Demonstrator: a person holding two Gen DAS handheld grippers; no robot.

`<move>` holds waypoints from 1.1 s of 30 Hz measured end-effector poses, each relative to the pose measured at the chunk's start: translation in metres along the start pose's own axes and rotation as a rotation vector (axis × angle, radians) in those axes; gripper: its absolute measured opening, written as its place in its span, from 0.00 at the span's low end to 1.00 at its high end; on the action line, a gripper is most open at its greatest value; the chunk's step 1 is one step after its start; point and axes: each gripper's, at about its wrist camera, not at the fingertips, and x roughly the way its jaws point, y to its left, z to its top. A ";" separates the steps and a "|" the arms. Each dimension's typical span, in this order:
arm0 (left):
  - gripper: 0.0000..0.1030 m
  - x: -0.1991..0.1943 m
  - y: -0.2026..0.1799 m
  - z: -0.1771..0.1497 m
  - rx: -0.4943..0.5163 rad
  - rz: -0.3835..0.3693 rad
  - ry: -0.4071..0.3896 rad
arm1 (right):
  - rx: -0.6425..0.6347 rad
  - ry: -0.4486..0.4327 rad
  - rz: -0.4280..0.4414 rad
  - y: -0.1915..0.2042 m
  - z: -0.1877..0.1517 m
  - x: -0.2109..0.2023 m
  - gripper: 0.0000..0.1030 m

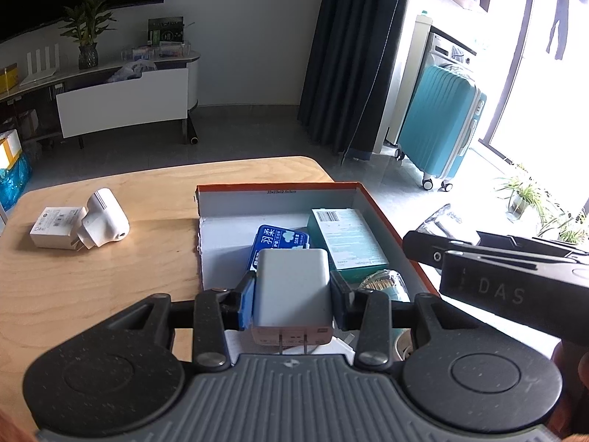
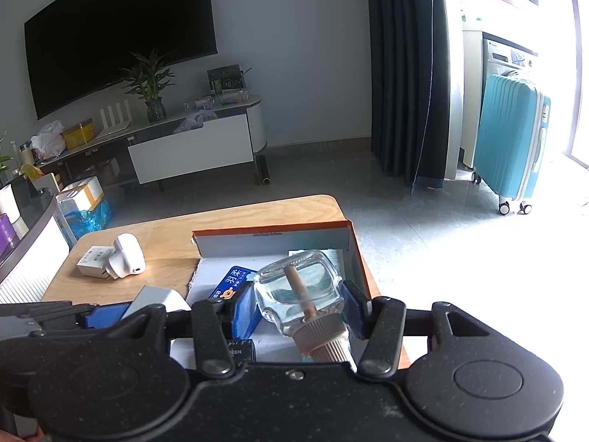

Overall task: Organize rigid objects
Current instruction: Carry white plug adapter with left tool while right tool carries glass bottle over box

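On the wooden tabletop (image 1: 110,276), well left of both claws, lie two white adapters (image 1: 83,226). The left claw (image 1: 292,294) clamps a grey charger (image 1: 291,291) above the orange-rimmed box (image 1: 383,217). The right claw (image 2: 300,304) grips a glass bottle (image 2: 300,287) over the same box.

The white rectangular wall charger (image 1: 291,291) hides most of the blue tissue pack (image 1: 272,237) — its print unreadable. The clear glass bottle (image 2: 300,291) covers the teal carton (image 2: 333,256); the orange-rimmed cardboard box (image 1: 386,213) is cut off below.
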 end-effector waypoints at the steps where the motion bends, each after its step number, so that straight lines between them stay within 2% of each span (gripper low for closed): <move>1: 0.40 0.001 0.000 0.001 0.000 0.000 0.002 | -0.001 0.002 -0.001 0.000 0.001 0.001 0.60; 33: 0.40 0.040 -0.001 0.020 -0.008 -0.002 0.040 | -0.022 0.057 0.004 -0.007 0.026 0.058 0.60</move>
